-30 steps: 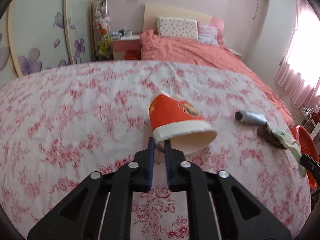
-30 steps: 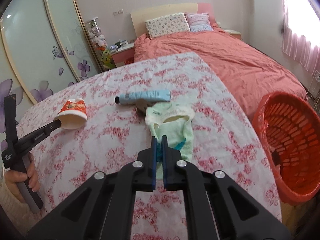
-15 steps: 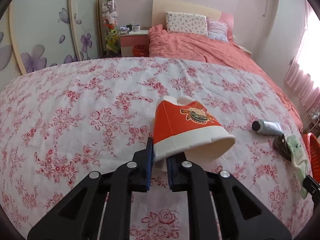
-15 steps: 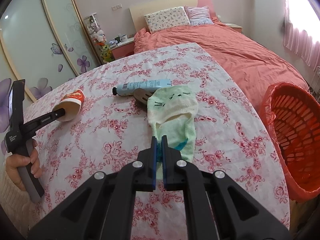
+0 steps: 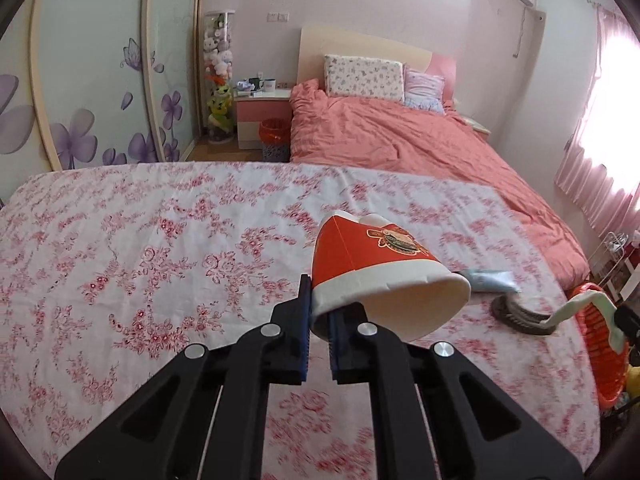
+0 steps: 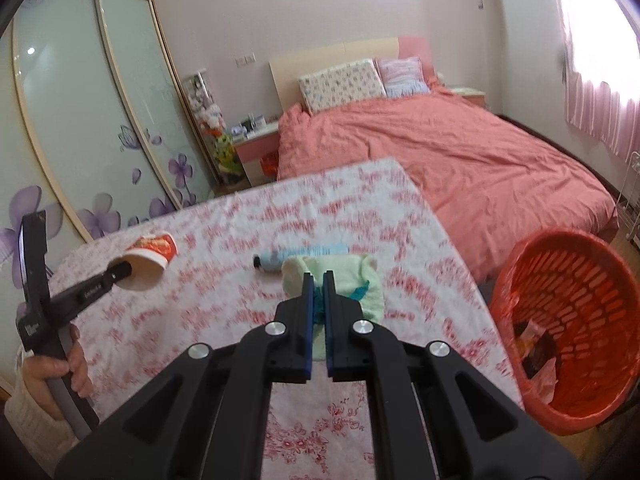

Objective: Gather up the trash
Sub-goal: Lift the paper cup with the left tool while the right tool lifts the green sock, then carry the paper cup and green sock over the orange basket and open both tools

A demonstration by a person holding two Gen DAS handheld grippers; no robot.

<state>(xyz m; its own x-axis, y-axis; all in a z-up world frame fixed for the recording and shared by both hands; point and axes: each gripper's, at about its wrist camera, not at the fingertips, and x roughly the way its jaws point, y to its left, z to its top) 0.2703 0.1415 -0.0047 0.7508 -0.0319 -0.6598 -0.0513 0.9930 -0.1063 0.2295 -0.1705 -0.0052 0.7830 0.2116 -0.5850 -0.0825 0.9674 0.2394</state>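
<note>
A red paper cup (image 5: 376, 272) with a white rim hangs tilted above the floral table (image 5: 160, 260). My left gripper (image 5: 318, 312) pinches its rim wall, jaws closing tight on it. In the right wrist view the same cup (image 6: 150, 260) sits at the tip of the left gripper (image 6: 120, 272), held by a hand (image 6: 60, 372). My right gripper (image 6: 318, 284) is shut on a pale green sock (image 6: 340, 276), which droops below it. From the left view the sock (image 5: 580, 308) dangles at the far right.
An orange basket (image 6: 580, 320) with some scraps inside stands on the floor right of the table (image 6: 360, 208). A blue tube (image 6: 304, 254) and a dark brush (image 5: 516, 314) lie on the cloth. A pink bed (image 5: 400, 140) lies beyond.
Both grippers have risen. The cup has come up off the cloth in the left gripper, and the sock has been lifted in the right, baring the dark brush under it.
</note>
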